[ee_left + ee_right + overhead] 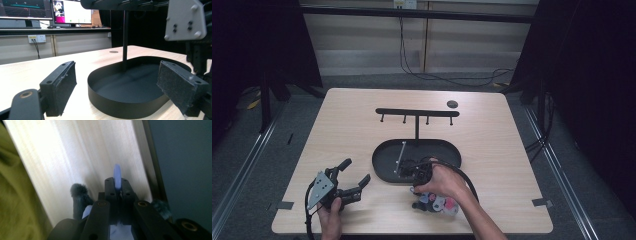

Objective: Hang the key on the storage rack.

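Blue tag (117,179) between right gripper (117,185) jaws

We see the oval tray (384,159) near the table's (352,125) centre, a post with a crossbar rack (417,112) rising from its far side, a rod (401,156) lying in its left part. Behind the rack's right end sits a small disc (452,104). The left gripper (354,176) rests left of the tray, near the front edge. The right gripper (418,172) is at the tray's front rim, a keychain cluster (437,204) just before it.
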`<state>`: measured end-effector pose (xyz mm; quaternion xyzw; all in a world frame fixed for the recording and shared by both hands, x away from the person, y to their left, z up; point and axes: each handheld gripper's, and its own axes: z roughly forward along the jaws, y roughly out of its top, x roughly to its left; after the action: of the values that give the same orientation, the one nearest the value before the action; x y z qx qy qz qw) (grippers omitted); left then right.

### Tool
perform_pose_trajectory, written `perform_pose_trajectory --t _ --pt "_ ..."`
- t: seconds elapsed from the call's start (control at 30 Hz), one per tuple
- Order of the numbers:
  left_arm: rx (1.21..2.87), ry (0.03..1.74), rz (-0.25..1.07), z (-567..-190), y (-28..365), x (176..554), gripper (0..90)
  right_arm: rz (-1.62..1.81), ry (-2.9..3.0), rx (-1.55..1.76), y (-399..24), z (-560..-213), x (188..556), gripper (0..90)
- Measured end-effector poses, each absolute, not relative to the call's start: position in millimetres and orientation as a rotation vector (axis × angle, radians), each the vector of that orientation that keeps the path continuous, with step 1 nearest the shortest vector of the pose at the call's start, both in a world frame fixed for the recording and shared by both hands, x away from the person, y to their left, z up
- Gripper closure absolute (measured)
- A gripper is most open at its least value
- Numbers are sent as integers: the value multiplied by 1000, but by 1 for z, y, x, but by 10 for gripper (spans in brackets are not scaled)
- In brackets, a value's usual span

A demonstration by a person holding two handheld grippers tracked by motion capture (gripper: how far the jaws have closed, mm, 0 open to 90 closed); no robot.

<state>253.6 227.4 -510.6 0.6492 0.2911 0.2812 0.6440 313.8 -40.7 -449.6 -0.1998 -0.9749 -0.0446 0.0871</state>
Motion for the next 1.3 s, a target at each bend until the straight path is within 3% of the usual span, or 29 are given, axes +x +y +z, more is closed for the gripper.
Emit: perform_pose_trajectory --t 0.33,1.3 --pt "1479 663 638 -511 227 254 154 -175 -2922 -575 -55 -417 311 872" --pt "1481 657 637 -511 227 254 154 -242 -2966 -569 -71 -363 318 872"
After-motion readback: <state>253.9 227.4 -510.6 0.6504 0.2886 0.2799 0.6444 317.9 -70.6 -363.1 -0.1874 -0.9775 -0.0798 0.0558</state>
